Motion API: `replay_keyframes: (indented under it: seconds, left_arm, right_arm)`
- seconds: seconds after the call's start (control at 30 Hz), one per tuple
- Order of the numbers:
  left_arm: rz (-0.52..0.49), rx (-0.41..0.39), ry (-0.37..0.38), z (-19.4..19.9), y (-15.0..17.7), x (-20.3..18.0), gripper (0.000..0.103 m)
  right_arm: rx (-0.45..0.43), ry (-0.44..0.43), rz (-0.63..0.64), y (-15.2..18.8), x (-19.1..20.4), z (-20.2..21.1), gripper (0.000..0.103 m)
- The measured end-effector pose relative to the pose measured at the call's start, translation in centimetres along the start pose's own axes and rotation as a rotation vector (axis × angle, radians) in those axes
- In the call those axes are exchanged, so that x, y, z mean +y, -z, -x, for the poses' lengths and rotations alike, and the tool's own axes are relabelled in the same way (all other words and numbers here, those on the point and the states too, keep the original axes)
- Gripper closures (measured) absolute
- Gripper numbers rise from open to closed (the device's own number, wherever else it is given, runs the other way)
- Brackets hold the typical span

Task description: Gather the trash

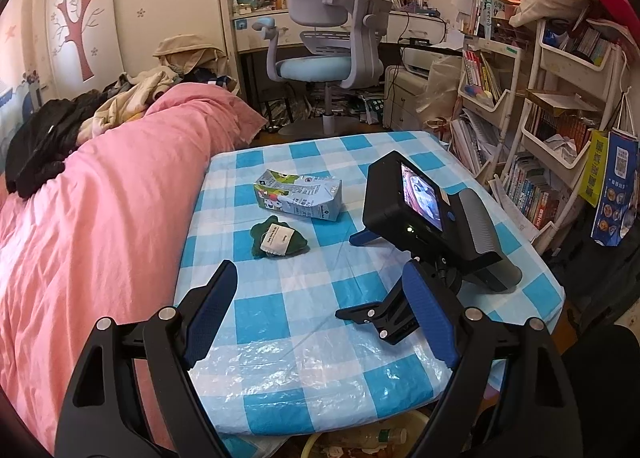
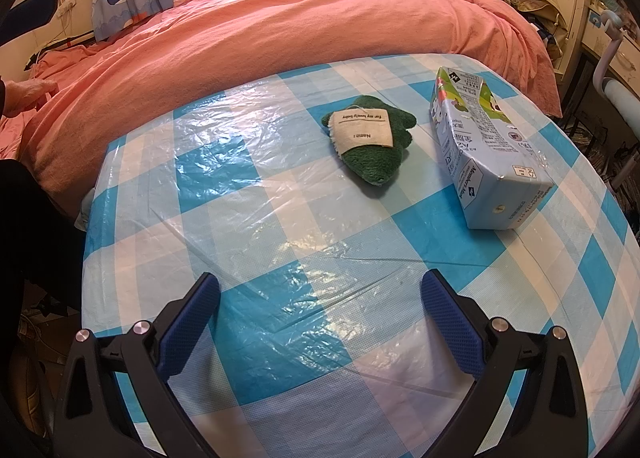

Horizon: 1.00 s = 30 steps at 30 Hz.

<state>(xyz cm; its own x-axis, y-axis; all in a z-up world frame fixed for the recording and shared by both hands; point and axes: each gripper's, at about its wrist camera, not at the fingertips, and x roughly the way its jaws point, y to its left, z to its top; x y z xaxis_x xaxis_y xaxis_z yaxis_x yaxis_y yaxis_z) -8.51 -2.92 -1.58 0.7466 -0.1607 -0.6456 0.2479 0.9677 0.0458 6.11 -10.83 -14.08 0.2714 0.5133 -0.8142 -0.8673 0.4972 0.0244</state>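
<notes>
At the bottom of each view, the left tool [image 1: 316,308] and right tool [image 2: 320,324] hung spread and empty over the checked counter [image 2: 248,226]. Mid-frame lay the green pouch [image 2: 370,144], the carton [image 2: 482,150] just beyond; collecting looked unstarted, and the next move called for reaching forward to either.

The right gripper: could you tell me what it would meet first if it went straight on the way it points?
Most likely the bare checked tablecloth. The right gripper is open and tilted down at it; the green plush toy and the milk carton lie further on and to the right, though depth is uncertain.
</notes>
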Motion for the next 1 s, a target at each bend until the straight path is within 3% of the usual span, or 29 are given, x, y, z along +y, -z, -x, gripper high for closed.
replay_keyframes:
  seconds: [0.57,1.0]
  left_arm:
    - [-0.030,-0.020,-0.019,0.6,-0.5,0.3,0.022]
    - [0.390,0.091,-0.009,-4.0,-0.8,12.1,0.022]
  right_arm:
    - [0.000,0.000,0.000,0.0,0.0,0.0,0.006]
    - [0.000,0.000,0.000,0.0,0.0,0.0,0.006]
